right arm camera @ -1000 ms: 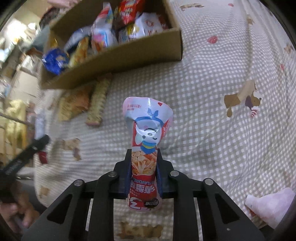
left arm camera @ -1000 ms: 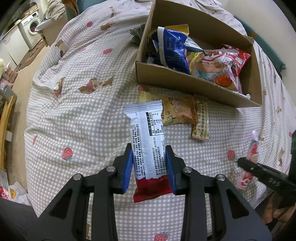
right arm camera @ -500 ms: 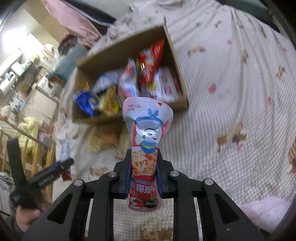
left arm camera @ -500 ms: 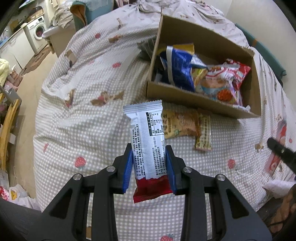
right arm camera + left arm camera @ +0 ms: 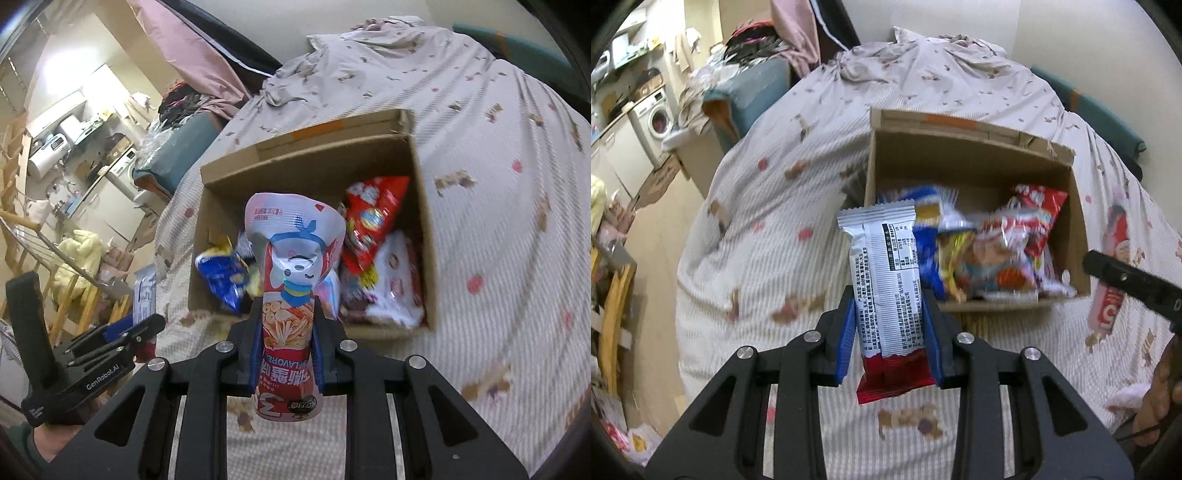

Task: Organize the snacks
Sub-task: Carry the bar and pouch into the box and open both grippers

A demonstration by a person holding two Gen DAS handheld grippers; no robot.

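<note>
Both grippers higher — box (image 5: 971, 147) ahead.

1. "GenRobot.AI": white lettering on the left gripper (image 5: 122, 338), at left.
2. "FLAVORE…" and a large "3", upside down: red snack pouch (image 5: 291, 295).
3. Small print, unreadable: white wrapper (image 5: 888, 280).

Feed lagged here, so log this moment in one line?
left gripper: shut on white bar | right gripper: shut on red pouch | both: held above bed, near box | box: holds snacks
</note>
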